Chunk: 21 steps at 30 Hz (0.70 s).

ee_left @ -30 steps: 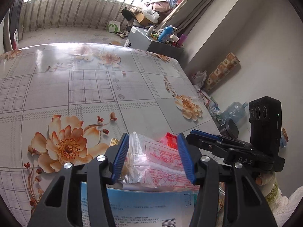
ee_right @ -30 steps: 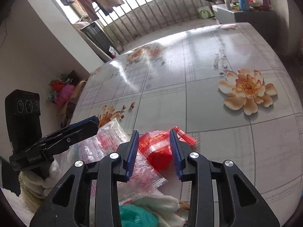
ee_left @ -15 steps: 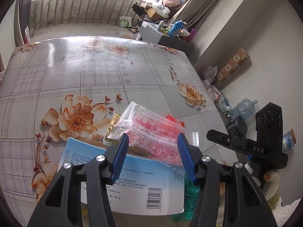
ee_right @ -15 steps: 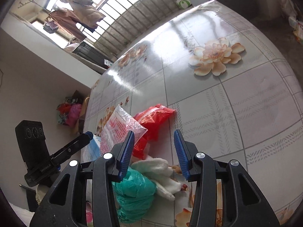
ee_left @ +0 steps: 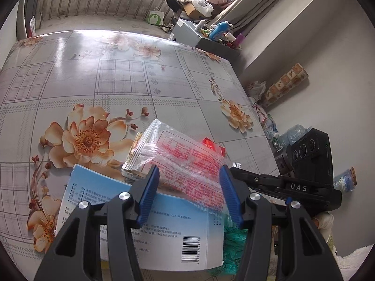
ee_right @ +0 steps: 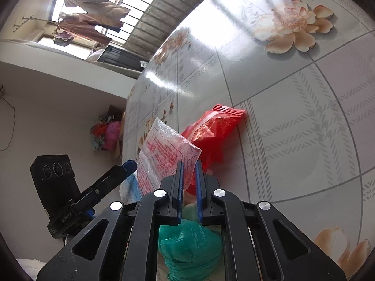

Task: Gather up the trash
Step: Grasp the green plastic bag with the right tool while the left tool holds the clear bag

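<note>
**Trash pile at the near edge of the surface; right tongs closed on a wrapper**

The clear plastic wrapper with red print lies on top of the pile at the near edge of the floral-patterned surface. Its lower corner sits between the blue pads of the right tongs, whose jaws have just been closing and now stand narrow, pinching that corner. The red foil snack wrapper lies just behind it, partly covered. The crumpled green plastic bag lies below the right tongs.

In the left wrist view, the same clear wrapper rests on the light blue printed cardboard box with a barcode. The left tongs stand about half open above the box, straddling the wrapper's near edge; pad contact cannot be confirmed.
</note>
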Motion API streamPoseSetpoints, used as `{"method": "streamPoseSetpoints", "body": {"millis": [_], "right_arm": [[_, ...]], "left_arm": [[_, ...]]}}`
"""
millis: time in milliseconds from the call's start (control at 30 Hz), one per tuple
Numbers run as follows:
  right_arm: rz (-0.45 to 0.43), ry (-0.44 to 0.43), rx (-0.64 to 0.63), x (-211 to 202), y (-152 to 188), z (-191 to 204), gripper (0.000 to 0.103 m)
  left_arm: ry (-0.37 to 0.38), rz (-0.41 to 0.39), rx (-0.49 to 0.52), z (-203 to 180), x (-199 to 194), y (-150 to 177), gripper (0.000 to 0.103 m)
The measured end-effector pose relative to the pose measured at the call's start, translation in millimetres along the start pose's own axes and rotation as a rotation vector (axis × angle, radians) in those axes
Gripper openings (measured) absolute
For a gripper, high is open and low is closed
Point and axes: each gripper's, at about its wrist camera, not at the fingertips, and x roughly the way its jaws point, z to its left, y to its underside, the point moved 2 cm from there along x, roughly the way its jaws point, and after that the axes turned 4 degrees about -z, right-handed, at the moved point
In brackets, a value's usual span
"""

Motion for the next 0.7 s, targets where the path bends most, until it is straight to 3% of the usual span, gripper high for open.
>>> {"method": "streamPoseSetpoints", "body": {"millis": [167,433,567,700], "right_arm": [[-0.003,-0.083,0.044,-5.5,-1.1,0.3,0.003],[-0.027,-0.077,0.020,-15.8,-2.8,-0.8,0.001],[-0.024,-0.036,-0.013,-8.9,0.0,0.7,0.001],[-0.018,0.006,-0.058,-4.3,2.1,2.8,0.001]], "left_arm": [[0.029,-0.005,0.004,-6.7,4.6,-1.8,0.052],[-0.113,-0.040,0.054,6.2,3.3,-14.4,0.053],[-0.169,0.010,0.007,28.9,17.5,-26.5,0.057],[-0.093,0.046,-0.017,33.7,22.3,-30.9,0.057]]}}
